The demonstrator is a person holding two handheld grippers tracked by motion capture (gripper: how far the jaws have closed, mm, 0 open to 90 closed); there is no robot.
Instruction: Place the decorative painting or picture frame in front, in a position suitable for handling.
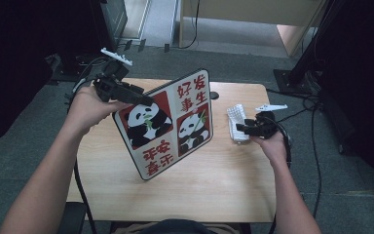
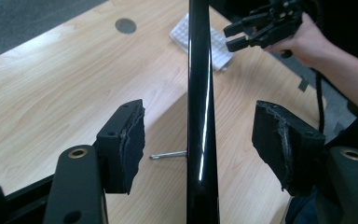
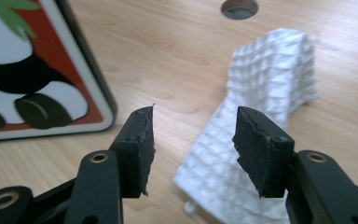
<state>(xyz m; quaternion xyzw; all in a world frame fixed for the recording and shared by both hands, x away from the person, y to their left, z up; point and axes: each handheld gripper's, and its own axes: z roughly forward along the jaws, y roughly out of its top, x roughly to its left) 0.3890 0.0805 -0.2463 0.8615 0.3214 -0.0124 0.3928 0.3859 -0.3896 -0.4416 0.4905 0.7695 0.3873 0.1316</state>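
A panel with panda pictures and red characters [image 1: 165, 124] stands tilted on the wooden table [image 1: 224, 185]. My left gripper [image 1: 143, 100] is at its upper left edge. In the left gripper view the panel's black edge [image 2: 199, 70] runs up between the jaws of my left gripper [image 2: 198, 135], with a gap on each side, so it is open. My right gripper [image 1: 241, 129] is open above a white textured cloth [image 1: 235, 117]. The right gripper view has the cloth [image 3: 270, 70] just beyond the empty jaws of my right gripper [image 3: 193, 140], and the panel's corner [image 3: 32, 84] at the left.
A round cable hole [image 1: 214, 95] sits near the table's far edge. A thin metal rod [image 2: 168, 154] sticks out from the panel's side. Black stands and cables lie on the grey floor around the table. Bare wood lies in front of the panel.
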